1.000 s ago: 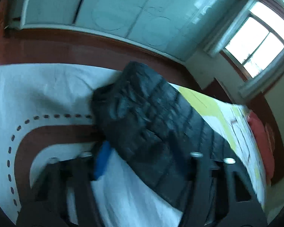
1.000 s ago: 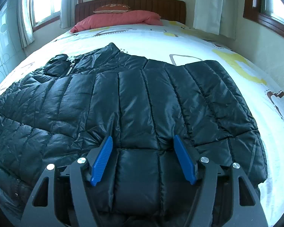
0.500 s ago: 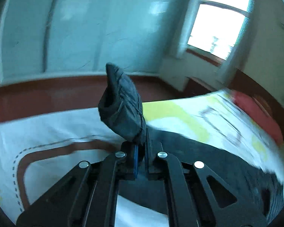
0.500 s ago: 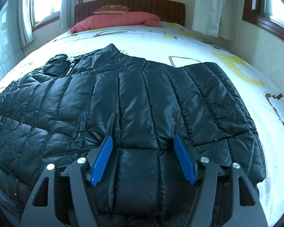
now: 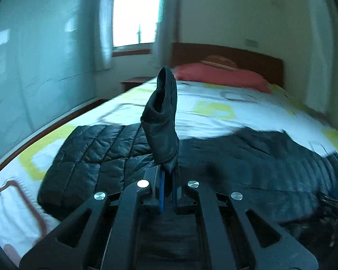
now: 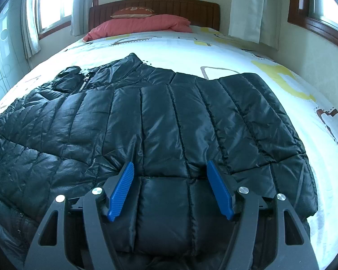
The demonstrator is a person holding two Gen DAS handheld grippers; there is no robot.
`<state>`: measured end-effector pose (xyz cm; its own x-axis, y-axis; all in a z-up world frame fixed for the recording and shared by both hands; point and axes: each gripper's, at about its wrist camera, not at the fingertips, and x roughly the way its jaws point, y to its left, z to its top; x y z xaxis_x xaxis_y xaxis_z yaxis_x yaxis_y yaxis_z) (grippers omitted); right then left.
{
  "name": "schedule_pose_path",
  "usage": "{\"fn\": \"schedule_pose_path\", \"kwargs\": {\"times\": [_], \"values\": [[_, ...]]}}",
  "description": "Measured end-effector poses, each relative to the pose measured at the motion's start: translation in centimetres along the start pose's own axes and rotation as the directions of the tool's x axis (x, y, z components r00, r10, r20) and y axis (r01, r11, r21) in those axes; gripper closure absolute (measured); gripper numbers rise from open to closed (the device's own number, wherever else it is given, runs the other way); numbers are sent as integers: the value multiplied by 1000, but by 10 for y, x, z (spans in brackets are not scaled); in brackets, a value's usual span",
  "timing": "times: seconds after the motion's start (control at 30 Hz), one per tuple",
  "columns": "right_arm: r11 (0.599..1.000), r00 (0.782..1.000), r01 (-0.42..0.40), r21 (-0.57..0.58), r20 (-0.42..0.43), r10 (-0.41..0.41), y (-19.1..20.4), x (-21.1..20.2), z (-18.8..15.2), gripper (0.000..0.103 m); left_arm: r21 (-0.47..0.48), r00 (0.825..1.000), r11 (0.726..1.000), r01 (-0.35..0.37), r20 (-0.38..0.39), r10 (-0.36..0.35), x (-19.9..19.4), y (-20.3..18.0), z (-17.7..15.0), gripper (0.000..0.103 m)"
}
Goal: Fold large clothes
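Left tongs: we have the left gripper (image 5: 166, 193) pinched tight on a sleeve cuff (image 5: 163, 121) of the black puffer jacket (image 6: 169, 123); the cuff stands upright above the blue pads, toward 12 o'clock in the left wrist view.
Right tongs: our right gripper (image 6: 170, 189) stands wide apart, holding nothing, its blue pads (image 6: 121, 189) hovering low over the jacket's hem panel; we cannot tell whether they touch the fabric.
Jacket: it lies spread across the patterned bedsheet (image 6: 225, 49), collar (image 6: 133, 59) toward 12 o'clock in the right wrist view, hem at 6 o'clock.
Slip risk: we judge the shell slick and puffy; only a small bite of cuff sits between the pads, so a quick swing could pull it free.
Drag risk: with nothing pinning the body, carrying the sleeve across may tow the whole jacket toward 9 o'clock and skew the fold.
Spring-back risk: the padding may push a laid sleeve open again unless we press it down.
Beyond: the red pillow (image 6: 142, 25) and wooden headboard (image 6: 182, 6) sit at 12 o'clock, well apart from the work.
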<state>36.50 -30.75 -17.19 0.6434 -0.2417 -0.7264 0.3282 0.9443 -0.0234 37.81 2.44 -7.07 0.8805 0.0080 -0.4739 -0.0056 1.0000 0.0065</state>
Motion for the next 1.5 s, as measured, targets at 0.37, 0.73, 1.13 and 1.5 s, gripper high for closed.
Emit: {"fn": "schedule_pose_path", "kwargs": {"times": [0.37,0.73,1.13,1.5], "values": [[1000,1000,-11,12,0,11,-2,1,1,36,216,989,969,119,-111,-97,15,-128,-42,98],[1000,1000,-13,22,-1,13,-3,2,2,36,229,982,959,165,-133,-137,-7,-133,-48,47],[991,990,-136,-6,29,136,63,-34,29,34,135,997,990,-46,-57,54,-21,-10,-31,40],[962,958,-268,42,-92,271,149,8,35,44,15,977,986,-169,-127,169,11,80,-32,40]]}}
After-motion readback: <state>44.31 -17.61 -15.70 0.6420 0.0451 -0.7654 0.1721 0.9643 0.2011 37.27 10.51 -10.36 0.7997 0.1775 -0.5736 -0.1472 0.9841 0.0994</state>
